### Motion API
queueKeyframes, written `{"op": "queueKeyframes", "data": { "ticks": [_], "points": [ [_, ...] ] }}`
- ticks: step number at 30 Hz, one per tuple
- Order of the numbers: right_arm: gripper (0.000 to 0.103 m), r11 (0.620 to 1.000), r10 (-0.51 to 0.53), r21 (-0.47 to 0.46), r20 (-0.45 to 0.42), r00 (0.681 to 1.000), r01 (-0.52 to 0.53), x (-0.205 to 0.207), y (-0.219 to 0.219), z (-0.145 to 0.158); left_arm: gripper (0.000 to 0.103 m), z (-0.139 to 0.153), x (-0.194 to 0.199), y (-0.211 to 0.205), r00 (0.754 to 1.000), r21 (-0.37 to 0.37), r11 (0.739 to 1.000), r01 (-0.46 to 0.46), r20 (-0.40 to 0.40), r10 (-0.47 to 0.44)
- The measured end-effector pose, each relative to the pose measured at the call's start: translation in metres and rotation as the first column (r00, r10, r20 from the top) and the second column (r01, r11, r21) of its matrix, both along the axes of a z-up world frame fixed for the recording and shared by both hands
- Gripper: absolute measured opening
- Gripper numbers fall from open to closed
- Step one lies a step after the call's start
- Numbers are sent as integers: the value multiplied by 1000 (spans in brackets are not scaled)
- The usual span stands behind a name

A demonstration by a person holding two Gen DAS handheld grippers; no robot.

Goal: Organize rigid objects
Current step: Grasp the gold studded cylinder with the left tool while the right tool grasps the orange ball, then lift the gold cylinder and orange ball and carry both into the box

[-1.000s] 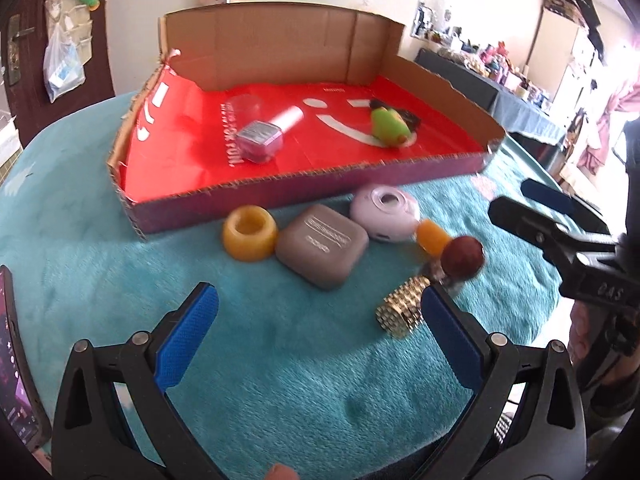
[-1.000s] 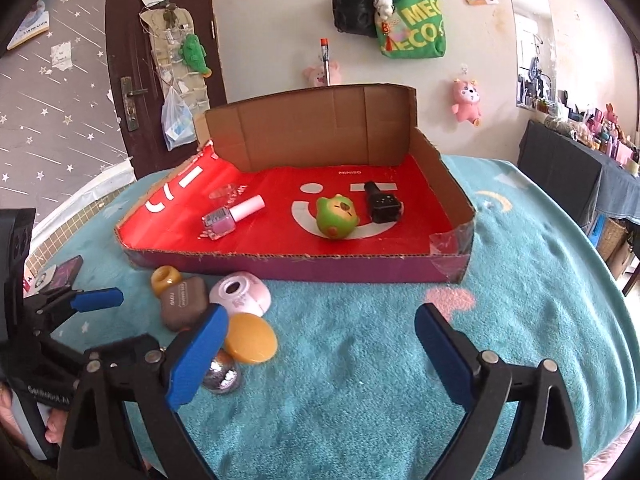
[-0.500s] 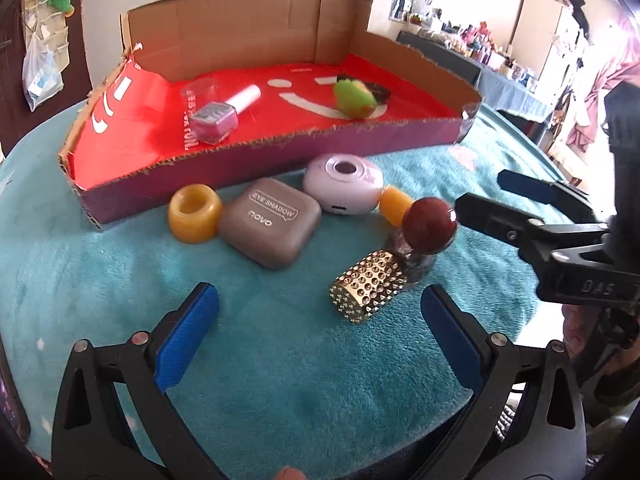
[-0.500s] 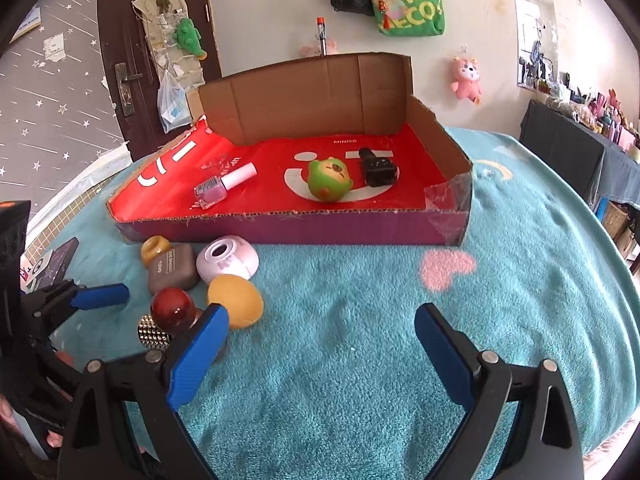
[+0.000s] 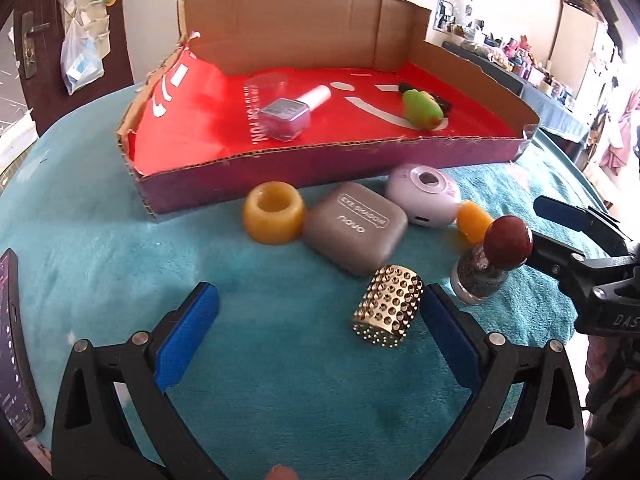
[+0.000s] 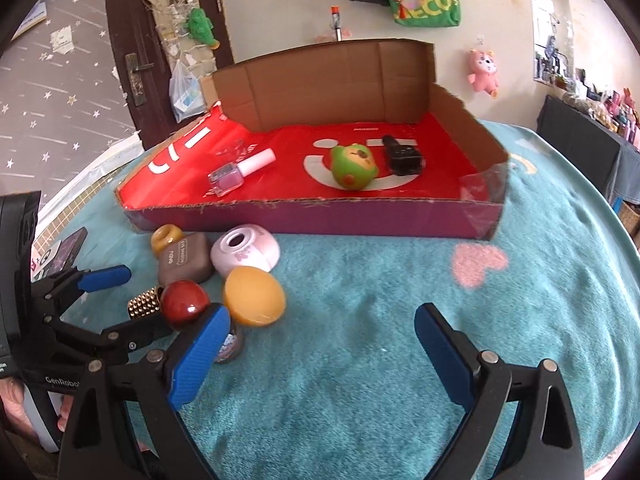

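Observation:
A red-lined cardboard tray (image 5: 224, 184) (image 6: 360, 220) holds a nail polish bottle (image 5: 290, 114), a green toy (image 5: 422, 108) and a black item (image 6: 402, 156). In front of it on the teal cloth lie a yellow ring (image 5: 274, 218), a grey eye-shadow case (image 5: 356, 232), a lilac round case (image 5: 426, 194), an orange ball (image 6: 254, 296), a glitter bottle with a dark red ball cap (image 5: 506, 242) and a gold studded cylinder (image 5: 388, 312). My left gripper (image 5: 318, 328) is open, the gold cylinder by its right finger. My right gripper (image 6: 320, 356) is open, its left finger beside the glitter bottle.
A phone (image 5: 14, 340) lies at the left table edge. The round table drops off at the right and front. A door, wall bags and a cluttered shelf stand behind the tray.
Both grippers have moved in closer to the cluster of loose items. The gold cylinder now sits just inside my left gripper's right finger. Nothing has been picked up.

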State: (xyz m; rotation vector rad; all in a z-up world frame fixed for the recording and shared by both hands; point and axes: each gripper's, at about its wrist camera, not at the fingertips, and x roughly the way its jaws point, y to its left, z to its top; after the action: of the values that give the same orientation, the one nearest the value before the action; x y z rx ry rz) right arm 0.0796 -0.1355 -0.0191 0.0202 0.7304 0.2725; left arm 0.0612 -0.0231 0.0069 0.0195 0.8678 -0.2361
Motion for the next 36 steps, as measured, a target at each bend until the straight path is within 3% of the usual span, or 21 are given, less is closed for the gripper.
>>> {"op": "queueKeyframes", "data": {
  "ticks": [4, 9, 11, 17, 19, 27, 36],
  "points": [
    [89, 1000, 19, 12, -4, 1000, -19, 7, 5, 0, 88, 0, -1, 1, 1000, 6, 1000, -6, 11, 6],
    [82, 998, 55, 44, -31, 998, -54, 17, 12, -4, 79, 2, -2, 1, 1000, 5, 1000, 2, 22, -2],
    [75, 996, 73, 51, -44, 996, -70, 20, 17, -7, 75, 3, -4, -1, 999, 12, 1000, 10, 30, -11],
    [56, 995, 98, 15, -39, 994, -98, 21, 30, -9, 47, 6, -6, -1, 999, -17, 999, 29, 37, -29],
    [39, 994, 111, 17, -38, 993, -111, 20, 30, -9, 36, 6, -6, 0, 999, -37, 999, 38, 31, -37],
    [40, 994, 109, 22, -36, 993, -109, 16, 29, -7, 24, 7, -10, -4, 997, -43, 997, 64, 38, -63],
    [39, 995, 96, 33, -34, 995, -95, 12, 24, -4, 24, 15, -14, 0, 996, -65, 996, 64, 66, -60]
  ]
}}
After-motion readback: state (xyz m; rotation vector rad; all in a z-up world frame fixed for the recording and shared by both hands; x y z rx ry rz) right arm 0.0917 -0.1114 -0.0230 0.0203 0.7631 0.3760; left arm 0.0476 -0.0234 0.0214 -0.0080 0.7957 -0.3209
